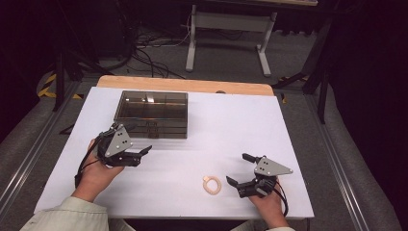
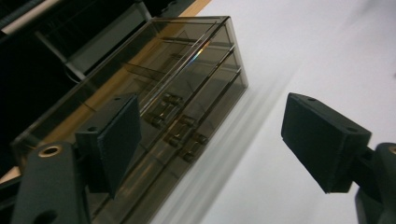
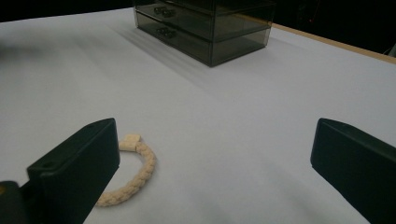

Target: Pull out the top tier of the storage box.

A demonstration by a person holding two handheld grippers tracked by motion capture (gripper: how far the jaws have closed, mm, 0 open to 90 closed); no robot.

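A smoked clear drawer box [image 1: 151, 113] stands at the back left of the white table [image 1: 231, 130]. My left gripper [image 1: 132, 139] is open just in front of the box's left part, and its view shows the box [image 2: 187, 79] and its small drawer handles [image 2: 175, 123] close ahead, with nothing between the jaws. A cream braided bracelet [image 1: 211, 185] lies near the table's front edge. My right gripper [image 1: 239, 169] is open just right of the bracelet. In the right gripper view the bracelet [image 3: 137, 170] lies beside the left jaw, partly hidden by it.
A wooden strip [image 1: 185, 84] runs along the table's far edge. Beyond it are cables on the floor [image 1: 149, 53] and a white table frame [image 1: 228, 36]. Open white surface stretches between the box and the bracelet [image 1: 211, 144].
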